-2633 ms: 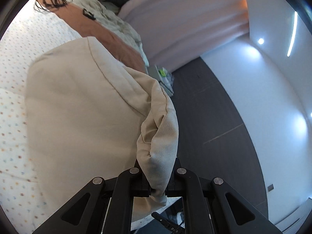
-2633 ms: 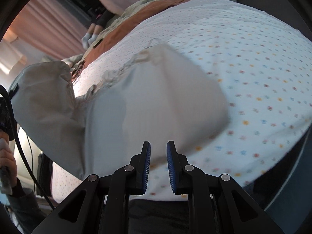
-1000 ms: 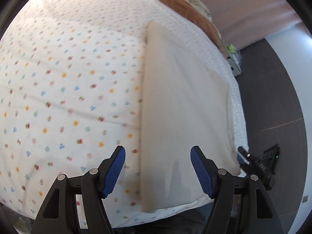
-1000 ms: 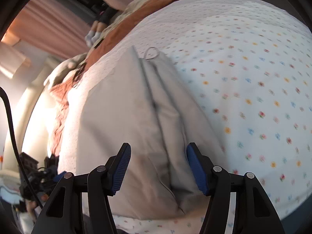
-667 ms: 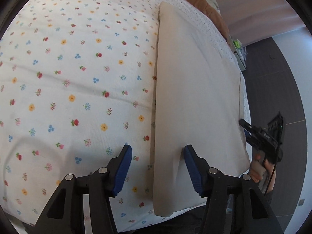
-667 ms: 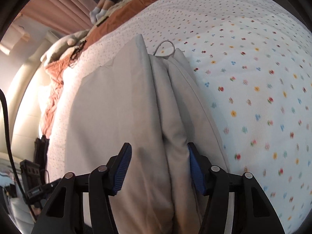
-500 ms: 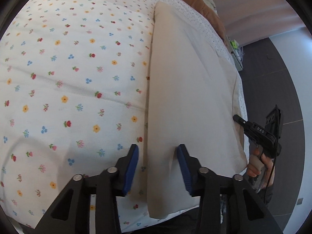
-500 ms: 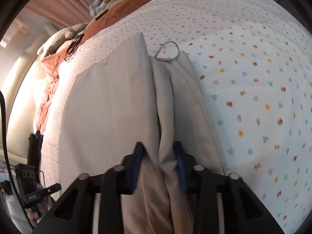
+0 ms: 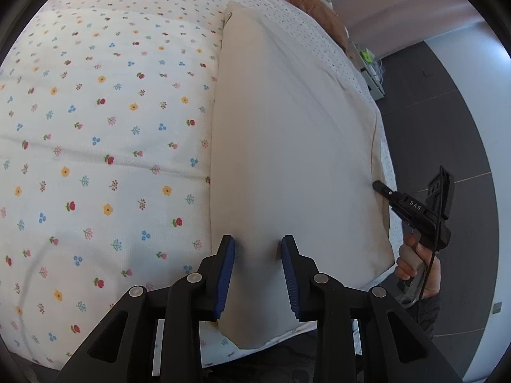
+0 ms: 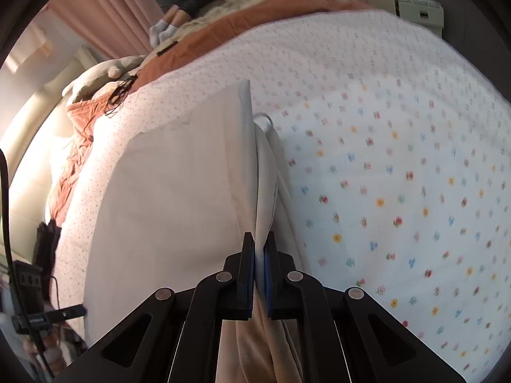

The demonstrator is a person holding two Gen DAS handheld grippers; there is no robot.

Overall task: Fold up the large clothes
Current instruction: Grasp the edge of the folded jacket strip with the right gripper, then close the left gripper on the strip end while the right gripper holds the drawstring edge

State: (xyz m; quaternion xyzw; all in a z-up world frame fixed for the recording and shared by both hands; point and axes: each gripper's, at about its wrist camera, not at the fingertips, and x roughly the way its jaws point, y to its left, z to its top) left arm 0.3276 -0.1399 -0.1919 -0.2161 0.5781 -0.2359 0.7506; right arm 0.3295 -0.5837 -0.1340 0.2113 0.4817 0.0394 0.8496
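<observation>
A beige folded garment (image 9: 287, 127) lies lengthwise on the flowered bed sheet (image 9: 95, 127), close to the bed's edge. My left gripper (image 9: 258, 245) straddles its near left fold. The jaws are closing, and the blue pads (image 9: 227, 265) press into the cloth bunched between them. In the right wrist view the same garment (image 10: 179, 175) shows stacked layers along its right edge, and my right gripper (image 10: 258, 239) is shut on that edge, which rises a little. From the left wrist view, the right gripper (image 9: 383, 190) meets the garment's far side, with a hand (image 9: 412, 261) holding it.
The sheet (image 10: 415, 159) spreads wide beside the garment. A rust-brown blanket (image 10: 255, 19) and crumpled bedding lie at the bed's far end, where a person's socked feet (image 10: 163, 32) show. A small cabinet (image 10: 408, 6) stands beyond. Dark floor (image 9: 447, 111) borders the bed.
Both grippers stood open above the garment a second ago. Both have come down onto its near end and closed, the right fully on the layered edge, the left on the fold.
</observation>
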